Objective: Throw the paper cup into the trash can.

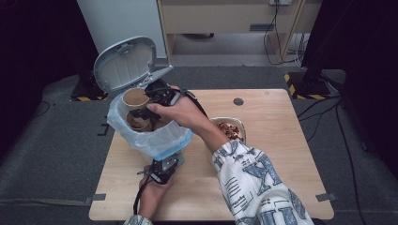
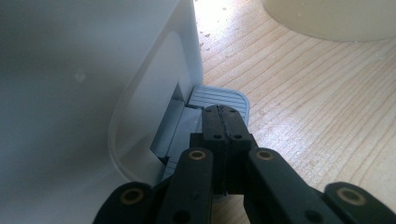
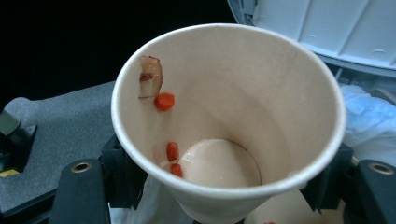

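Beige paper cup [image 3: 229, 121], food scraps stuck inside, tilted between the right gripper's fingers [image 3: 119, 179], over the open pedal bin [image 1: 123, 70].

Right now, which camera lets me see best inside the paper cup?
The right gripper view: it looks straight into the paper cup, showing red bits stuck to its wall. The high view shows the paper cup small, held by the right gripper over the bin. The left gripper view looks at the bin's pedal instead.

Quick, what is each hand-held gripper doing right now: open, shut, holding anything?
Left hand-held gripper: shut, empty, its tips pressing the bin's pedal.
Right hand-held gripper: clamped on a paper cup over the open bin.
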